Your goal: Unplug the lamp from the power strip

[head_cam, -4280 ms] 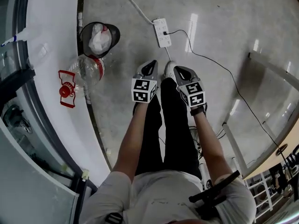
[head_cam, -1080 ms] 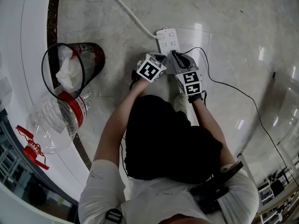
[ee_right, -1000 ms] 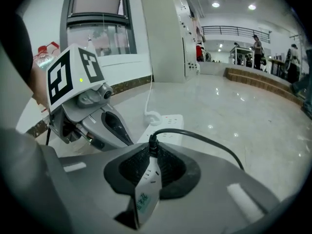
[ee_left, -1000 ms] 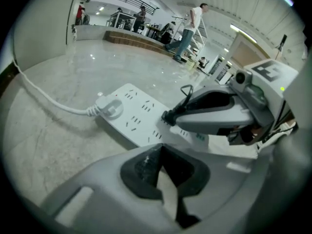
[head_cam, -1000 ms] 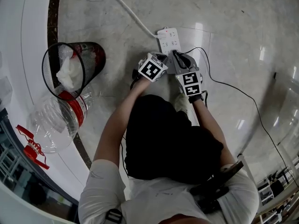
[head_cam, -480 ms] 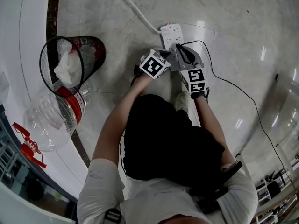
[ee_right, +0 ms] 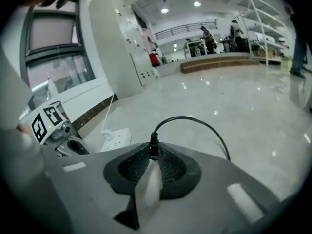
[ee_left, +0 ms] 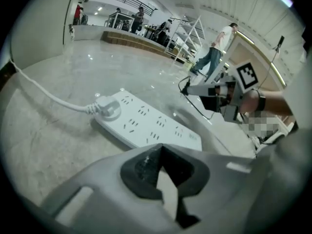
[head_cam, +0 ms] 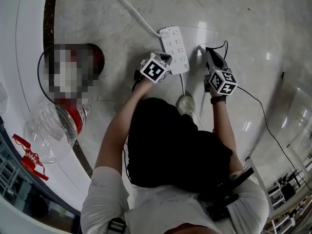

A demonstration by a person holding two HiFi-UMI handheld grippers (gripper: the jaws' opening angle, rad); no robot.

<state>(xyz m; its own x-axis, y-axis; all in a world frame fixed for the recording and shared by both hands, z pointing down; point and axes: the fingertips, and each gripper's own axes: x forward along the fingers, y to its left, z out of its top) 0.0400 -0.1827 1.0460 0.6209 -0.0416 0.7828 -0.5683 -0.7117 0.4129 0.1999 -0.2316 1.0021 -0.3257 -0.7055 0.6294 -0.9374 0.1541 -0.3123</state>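
The polished stone floor [head_cam: 253,13] is gleaming under me, with the white power strip [head_cam: 175,43] lying on it. My right gripper [head_cam: 208,52] is pinching the lamp's black plug [ee_right: 153,147], clear of the strip, while its jaws are easing apart. My left gripper [head_cam: 167,58] is sitting closed and empty beside the strip. The unplugging looks done, so next I should be lowering the plug to the floor.

Clearance: polished grey stone floor [head_cam: 253,28] open around white oblong power strip [head_cam: 175,43]; thin black cable [ee_right: 185,117] crosses right; white cord [head_cam: 131,9] trails far-left.
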